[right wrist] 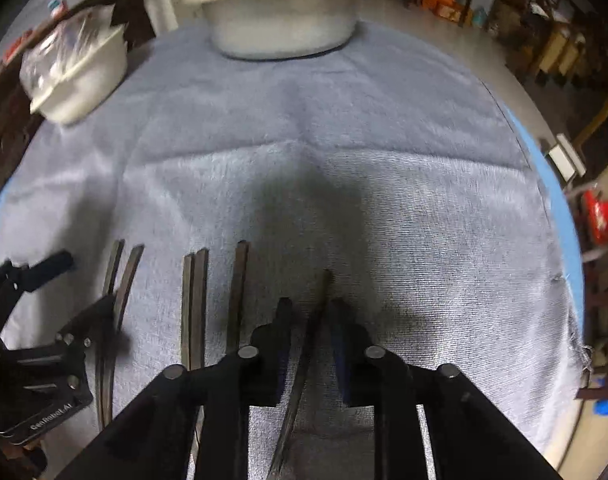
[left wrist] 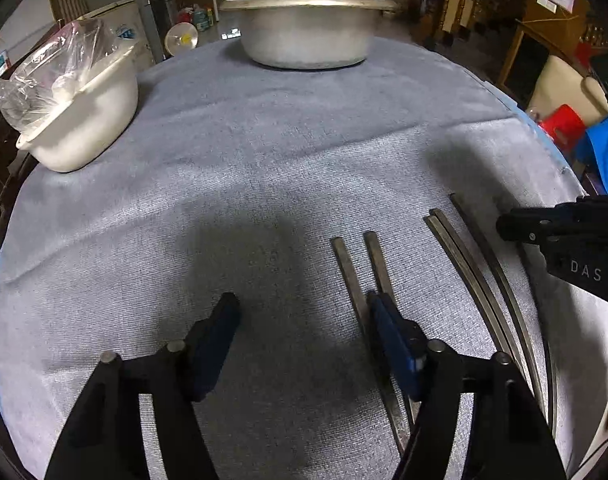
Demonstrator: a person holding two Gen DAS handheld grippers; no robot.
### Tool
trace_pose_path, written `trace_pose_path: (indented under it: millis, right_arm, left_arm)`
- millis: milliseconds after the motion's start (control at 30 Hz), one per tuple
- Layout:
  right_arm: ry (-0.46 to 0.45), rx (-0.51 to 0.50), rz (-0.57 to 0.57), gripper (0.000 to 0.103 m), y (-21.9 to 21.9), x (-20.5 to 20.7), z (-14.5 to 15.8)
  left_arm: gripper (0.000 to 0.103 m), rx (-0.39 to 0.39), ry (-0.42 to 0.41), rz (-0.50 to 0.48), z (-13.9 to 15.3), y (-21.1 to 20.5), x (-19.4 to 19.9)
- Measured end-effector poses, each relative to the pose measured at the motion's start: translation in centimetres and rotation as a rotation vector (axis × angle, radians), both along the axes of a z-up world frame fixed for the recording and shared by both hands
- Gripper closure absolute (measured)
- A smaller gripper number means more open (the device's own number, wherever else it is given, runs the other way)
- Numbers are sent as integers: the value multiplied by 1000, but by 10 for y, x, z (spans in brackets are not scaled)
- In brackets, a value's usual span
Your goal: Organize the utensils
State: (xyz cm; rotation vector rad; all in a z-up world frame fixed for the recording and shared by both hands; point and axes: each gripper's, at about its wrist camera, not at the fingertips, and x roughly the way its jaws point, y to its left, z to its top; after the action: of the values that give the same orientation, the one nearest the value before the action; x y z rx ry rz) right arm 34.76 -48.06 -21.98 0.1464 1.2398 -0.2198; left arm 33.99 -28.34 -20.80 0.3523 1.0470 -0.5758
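Note:
Several dark metal chopsticks lie side by side on a grey-blue cloth (left wrist: 263, 152). In the left wrist view a pair (left wrist: 358, 272) lies by my right finger, and more chopsticks (left wrist: 464, 256) lie further right. My left gripper (left wrist: 304, 312) is open and empty, just left of the pair. In the right wrist view my right gripper (right wrist: 310, 312) is narrowly open around one chopstick (right wrist: 324, 288), which lies between its fingers on the cloth. The other chopsticks (right wrist: 195, 300) lie to its left. The left gripper (right wrist: 63, 300) shows at the left edge.
A lidded metal pot (left wrist: 308, 20) stands at the cloth's far edge. A white bowl (left wrist: 83, 120) with a clear plastic bag in it sits at the far left. The table's right edge (left wrist: 560, 160) drops to a cluttered room.

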Motion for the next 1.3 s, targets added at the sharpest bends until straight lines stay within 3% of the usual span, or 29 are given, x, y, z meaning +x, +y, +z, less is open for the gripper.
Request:
trace_pose_path:
  millis: [167, 333, 500, 600, 633, 800, 833, 933, 1100, 1300]
  right_arm:
    - [0, 44, -16, 94, -3, -14, -1]
    - [25, 113, -25, 94, -13, -39, -4]
    - [89, 172, -45, 94, -24, -42, -7]
    - [122, 172, -60, 94, -25, -35, -9]
    - [128, 164, -56, 94, -25, -33, -9]
    - [127, 131, -41, 93, -20, -26, -12]
    - [125, 123, -35, 93, -17, -25, -11]
    - [108, 114, -35, 96, -10, -27, -8]
    - [36, 134, -42, 97, -2, -51, -5]
    - [-132, 138, -42, 97, 6, -96, 28]
  left_arm:
    - [65, 15, 10, -20, 2, 11, 2]
    - [77, 35, 36, -57, 4, 27, 1]
    - [77, 38, 93, -48, 4, 33, 12]
    - [62, 58, 129, -35, 3, 28, 21]
    - [51, 70, 140, -18, 2, 26, 24]
    - [49, 78, 126, 25, -6, 17, 41]
    - [53, 77, 116, 29, -6, 15, 42]
    - [91, 53, 104, 23, -6, 10, 43]
    - [98, 48, 57, 26, -6, 12, 32]
    - [98, -86, 1, 54, 24, 44, 8]
